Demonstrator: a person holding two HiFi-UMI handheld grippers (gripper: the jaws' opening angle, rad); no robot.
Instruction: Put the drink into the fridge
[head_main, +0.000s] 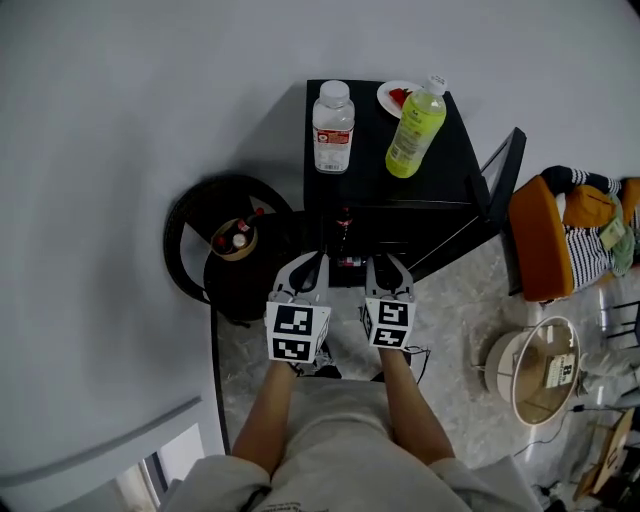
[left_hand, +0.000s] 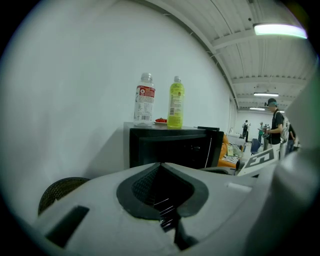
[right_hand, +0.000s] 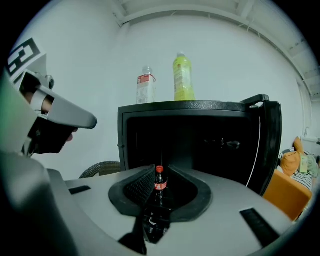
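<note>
from the head view we see the black fridge (head_main: 372, 185), its door (head_main: 503, 170) open to the right, and the dark red-capped cola bottle (head_main: 346, 238) upright at its mouth. in the left gripper view the left gripper (left_hand: 162, 187) is pinched together on nothing. in the right gripper view the right gripper (right_hand: 159, 200) sits narrow, clamped on the bottle. we judge the grasp made; setting it inside and letting go remain.
</note>
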